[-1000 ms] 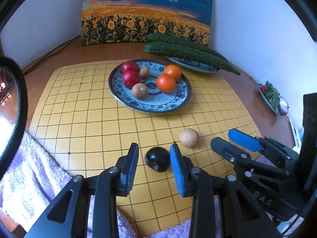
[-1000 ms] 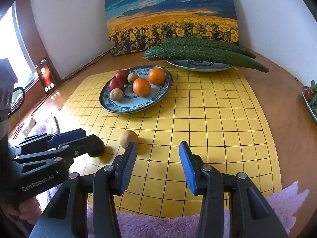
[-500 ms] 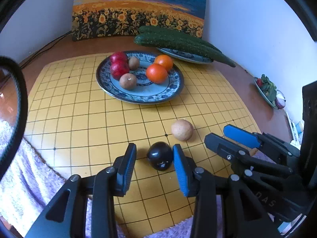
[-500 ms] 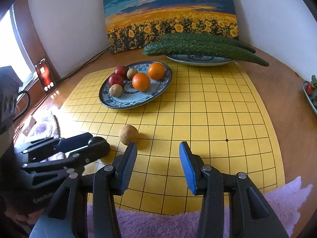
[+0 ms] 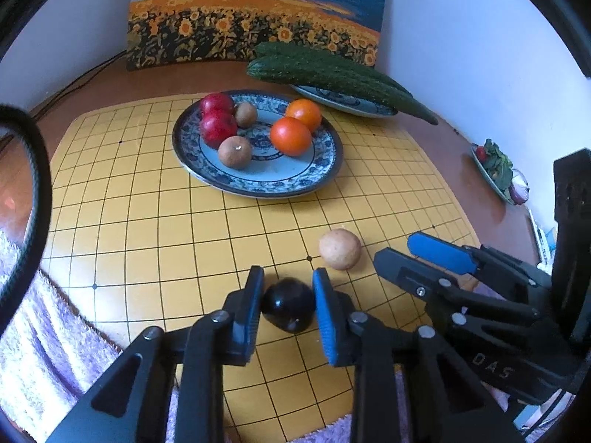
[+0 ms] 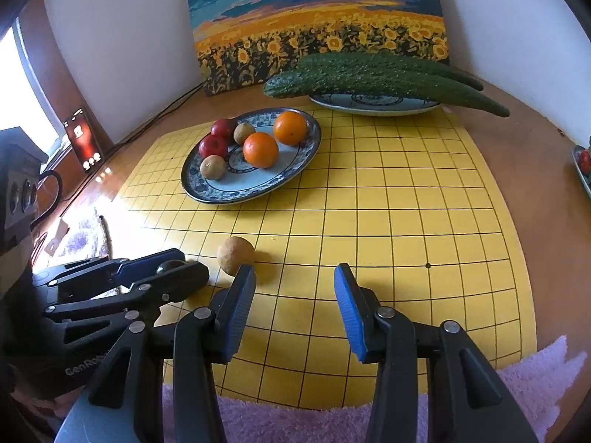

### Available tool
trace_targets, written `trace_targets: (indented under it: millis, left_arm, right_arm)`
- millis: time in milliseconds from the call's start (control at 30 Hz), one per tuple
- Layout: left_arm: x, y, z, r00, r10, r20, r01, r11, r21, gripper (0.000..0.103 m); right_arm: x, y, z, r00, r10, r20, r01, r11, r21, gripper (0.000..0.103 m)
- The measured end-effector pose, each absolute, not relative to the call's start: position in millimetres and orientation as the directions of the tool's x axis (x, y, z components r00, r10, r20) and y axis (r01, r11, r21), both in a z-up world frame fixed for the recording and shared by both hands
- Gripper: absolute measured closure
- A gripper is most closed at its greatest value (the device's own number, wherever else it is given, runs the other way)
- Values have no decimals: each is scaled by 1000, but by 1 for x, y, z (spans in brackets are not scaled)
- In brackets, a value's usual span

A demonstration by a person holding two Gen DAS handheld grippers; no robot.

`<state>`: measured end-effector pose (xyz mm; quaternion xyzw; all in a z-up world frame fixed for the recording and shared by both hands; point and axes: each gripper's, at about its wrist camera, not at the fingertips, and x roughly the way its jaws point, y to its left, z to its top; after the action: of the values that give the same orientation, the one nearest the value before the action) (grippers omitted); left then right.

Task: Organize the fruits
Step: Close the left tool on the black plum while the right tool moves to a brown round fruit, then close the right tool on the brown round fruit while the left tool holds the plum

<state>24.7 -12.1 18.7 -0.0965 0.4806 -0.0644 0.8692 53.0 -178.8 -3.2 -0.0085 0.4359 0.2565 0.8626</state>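
The left tool (image 5: 288, 308) is seen closed on the dark plum (image 5: 289, 309), both pads pressed flat against its sides, the fruit low against the yellow grid mat (image 5: 147, 221). Just beyond it, at about one o'clock, a tan round fruit (image 5: 340, 249) is left lying loose on the mat, close to the plum but not touching.

The right tool (image 6: 295, 295) is held half spread with nothing between its pads, only bare mat. From its own camera the tan fruit (image 6: 235, 255) is found at ten o'clock, just past the tip of its left finger, and the left tool (image 6: 162, 269) is seen at nine o'clock with the plum's dark top (image 6: 170, 265) just showing between the pads.

Further out, at twelve o'clock from the left tool, the blue patterned plate (image 5: 325, 170) is seen on the mat, loaded with two red fruits (image 5: 217, 129), two small brown fruits (image 5: 235, 152) and two oranges (image 5: 291, 136). Behind it, toward one o'clock, two long cucumbers (image 5: 332, 74) are laid across a second plate (image 5: 347, 101). A sunflower painting (image 5: 255, 14) is propped against the wall at the back of the wooden surface (image 5: 110, 88). A purple fluffy cloth (image 6: 524, 380) is spread along the mat's near edge. At the far right edge a dish of greens (image 5: 495, 166) can be made out.
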Motion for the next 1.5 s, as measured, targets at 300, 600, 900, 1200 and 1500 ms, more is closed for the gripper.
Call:
trace_targets:
  millis: [300, 600, 900, 1200, 1500]
  left_arm:
    - [25, 9, 32, 557, -172, -812, -31, 973, -228, 75]
    - [28, 32, 36, 577, -166, -800, -70, 966, -250, 75]
    - [32, 37, 37, 586, -154, -795, -90, 963, -253, 75]
    - [31, 37, 37, 594, -149, -791, -98, 962, -255, 75]
    - [30, 35, 40, 600, -140, -788, -102, 963, -249, 75]
  right_arm:
    - [54, -168, -2, 462, 469, -752, -469, 850, 241, 57]
    - [54, -151, -7, 454, 471, -757, -488, 841, 231, 57]
    - [55, -145, -10, 478, 457, -750, -497, 845, 198, 64]
    - [55, -144, -9, 480, 463, -745, -503, 841, 199, 66]
    - [56, -146, -11, 492, 461, -739, -492, 847, 201, 66]
